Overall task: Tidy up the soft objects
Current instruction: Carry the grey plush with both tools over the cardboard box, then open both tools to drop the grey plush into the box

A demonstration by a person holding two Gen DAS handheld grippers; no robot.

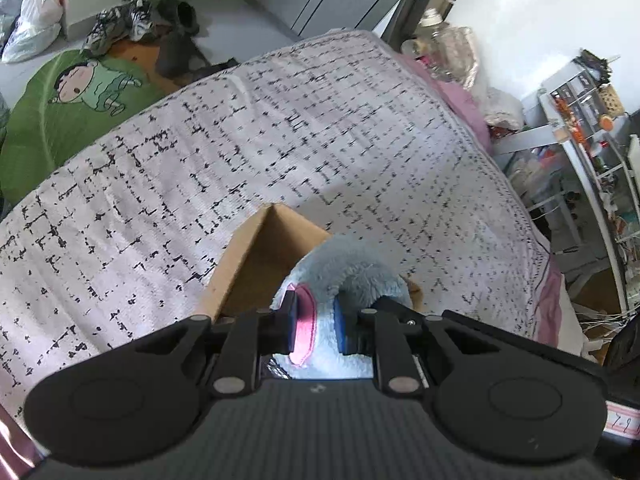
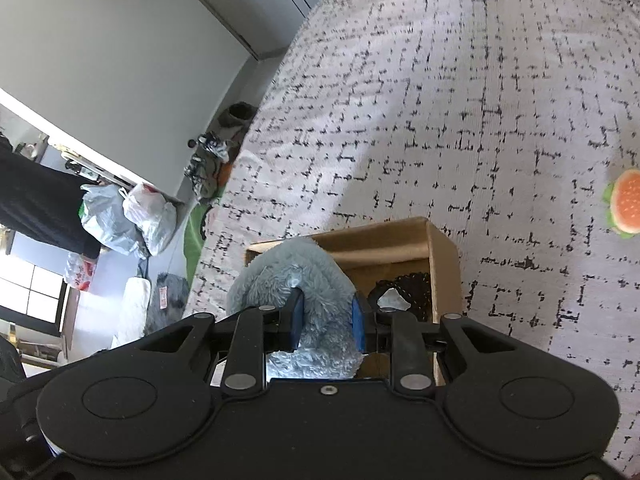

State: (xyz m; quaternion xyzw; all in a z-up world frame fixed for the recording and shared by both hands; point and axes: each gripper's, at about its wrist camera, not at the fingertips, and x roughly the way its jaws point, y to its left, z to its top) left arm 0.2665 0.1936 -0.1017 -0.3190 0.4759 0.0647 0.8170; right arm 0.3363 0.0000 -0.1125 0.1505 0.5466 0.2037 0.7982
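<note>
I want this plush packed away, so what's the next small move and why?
Probably lower the fluffy blue plush toy into the open brown cardboard box: both the left gripper and right gripper clamp it over the opening.

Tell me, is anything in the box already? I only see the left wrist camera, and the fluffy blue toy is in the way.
Observer: Yes. The right wrist camera shows a black knobbly thing with a pale patch lying inside the cardboard box.
Operator: Is my other gripper doing anything?
Observer: The right hand-held gripper is shut on the blue plush toy.
Operator: Any more toys around?
Observer: One. A burger plush lies on the bed cover, off to the right of the box.
</note>
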